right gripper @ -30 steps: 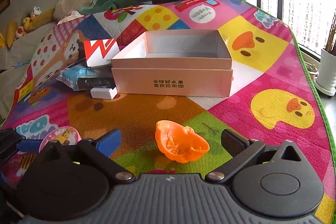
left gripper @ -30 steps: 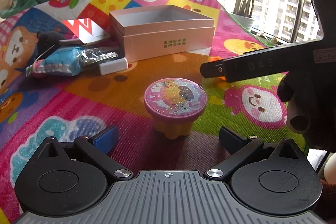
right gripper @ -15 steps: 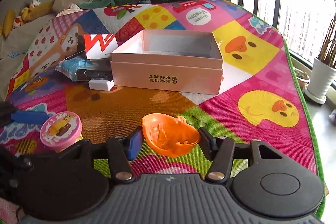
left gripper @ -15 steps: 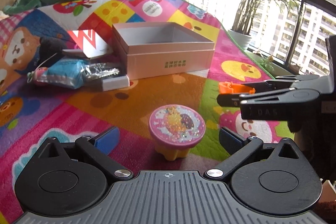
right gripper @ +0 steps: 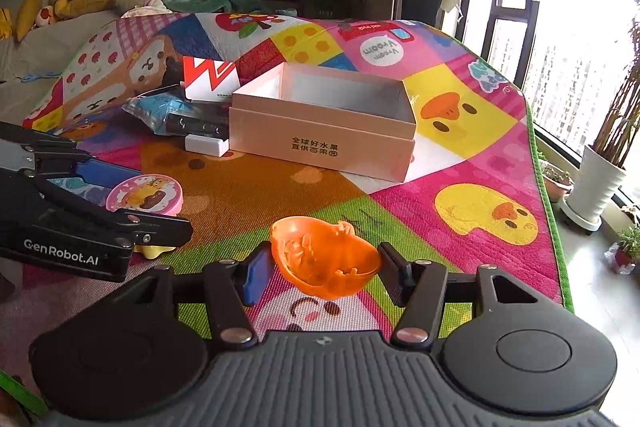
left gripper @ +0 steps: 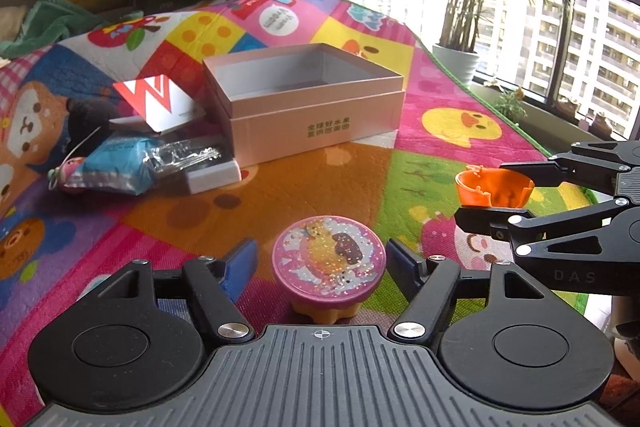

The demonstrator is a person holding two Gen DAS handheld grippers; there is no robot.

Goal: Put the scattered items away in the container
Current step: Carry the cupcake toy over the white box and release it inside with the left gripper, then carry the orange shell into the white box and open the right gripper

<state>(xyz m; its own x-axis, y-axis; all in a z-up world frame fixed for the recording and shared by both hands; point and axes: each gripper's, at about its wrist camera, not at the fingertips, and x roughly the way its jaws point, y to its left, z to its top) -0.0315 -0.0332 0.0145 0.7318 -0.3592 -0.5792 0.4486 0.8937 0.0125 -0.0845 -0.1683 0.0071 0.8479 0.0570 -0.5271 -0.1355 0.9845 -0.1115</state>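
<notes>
Pale pink open cardboard box (right gripper: 324, 123), frame centre: appears empty. Right gripper (right gripper: 326, 263) grasps orange plastic half-shell (right gripper: 324, 261); left gripper (left gripper: 320, 263) released around pink-lidded yellow tub (left gripper: 329, 263), ungrasped

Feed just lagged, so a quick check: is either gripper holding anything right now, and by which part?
The right gripper holds the orange bowl-shaped toy, pinched across its sides. The left gripper is open around the pink-lidded toy, not gripping.

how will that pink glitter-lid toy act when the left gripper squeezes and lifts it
The pink-lidded toy looks like rigid plastic, so it should hold shape between the left gripper fingers. Its wide lid over a narrower yellow base may tip if nudged off-centre. The round, smooth rim could slip or twist in the grip.
</notes>
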